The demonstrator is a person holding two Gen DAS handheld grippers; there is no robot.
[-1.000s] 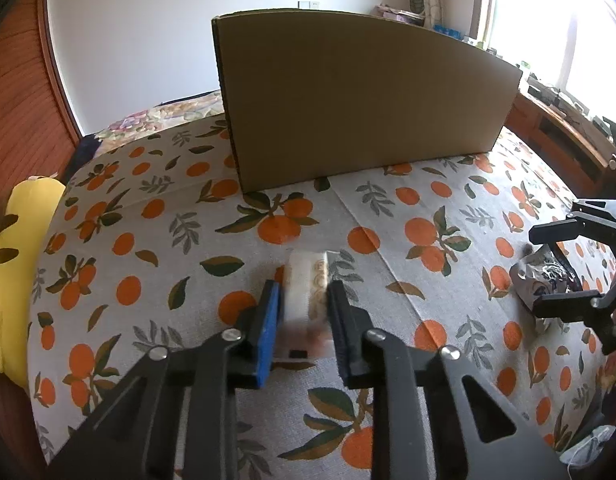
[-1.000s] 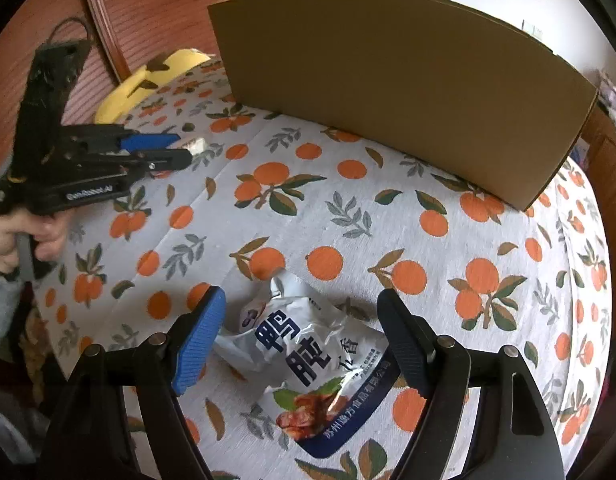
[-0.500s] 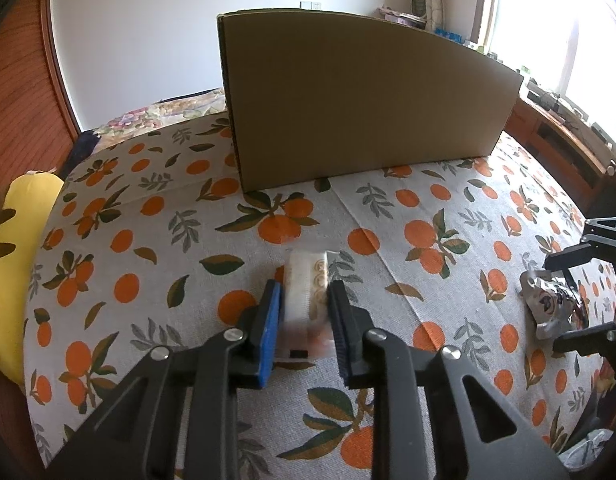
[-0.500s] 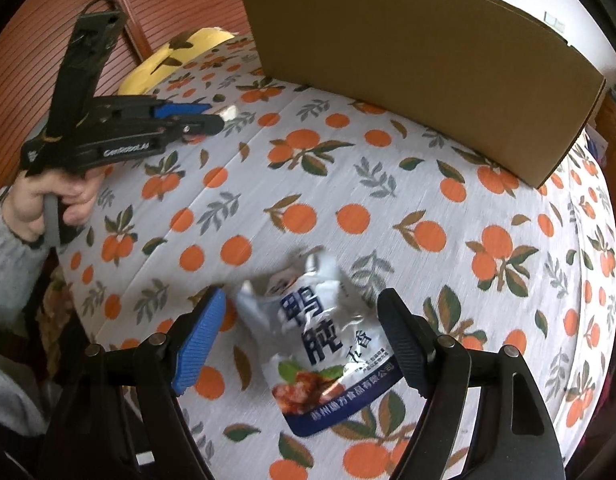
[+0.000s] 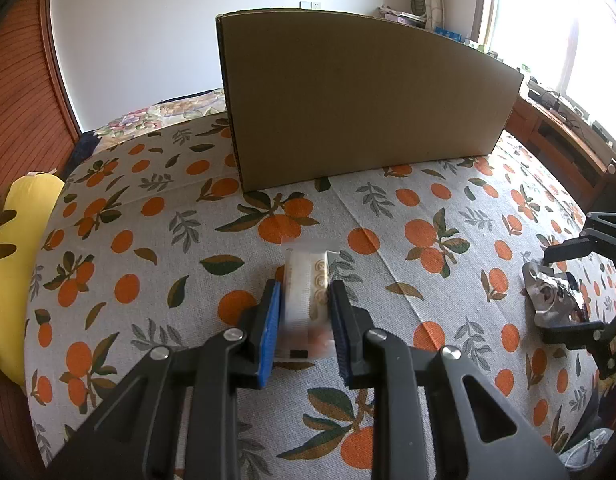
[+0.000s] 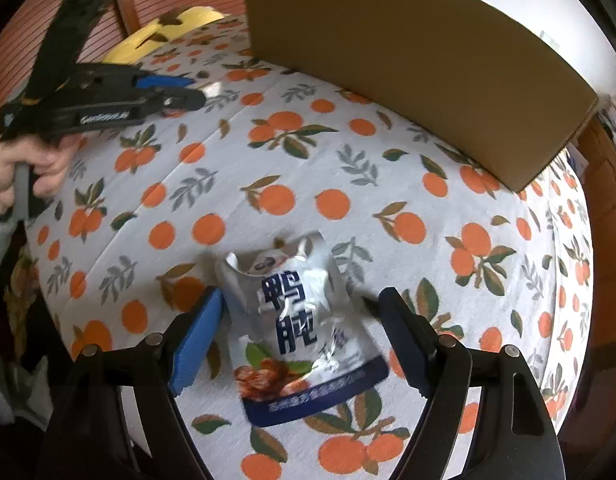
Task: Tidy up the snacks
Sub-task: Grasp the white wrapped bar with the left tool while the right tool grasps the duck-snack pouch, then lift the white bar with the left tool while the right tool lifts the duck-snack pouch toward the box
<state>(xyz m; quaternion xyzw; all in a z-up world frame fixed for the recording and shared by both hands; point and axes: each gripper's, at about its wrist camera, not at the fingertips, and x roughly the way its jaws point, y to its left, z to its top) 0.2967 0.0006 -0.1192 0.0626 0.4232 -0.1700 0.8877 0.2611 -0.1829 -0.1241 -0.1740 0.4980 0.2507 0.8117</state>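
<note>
**Foil pouch could slip from a wide grip**

Since the earlier frame the right tongs (image 6: 299, 340) advanced, straddling the foil snack pouch (image 6: 303, 320) on the desk (image 6: 267, 152), jaws released. The left tongs (image 5: 303, 316) stayed clenched on the white snack packet (image 5: 305, 288). The crinkled foil might slide away at closing.

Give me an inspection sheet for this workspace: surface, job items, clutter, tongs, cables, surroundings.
Surface: tablecloth printed with oranges and leaves, creased along fold lines.
Job's things: small white snack pack held between the left pads; silver foil pouch with blue characters lying flat, crumpled at its top; tall cardboard box standing at the far side, inside hidden.
Clutter: nothing seen on the cloth.
Tongs: left tongs shut on the snack pack; right tongs open, straddling the foil pouch, pads apart from it.
Cables: some on the wooden sideboard by the window, too small to detail.
Surroundings: yellow cushion at the left edge, wood panelling, white wall, bright window.
</note>
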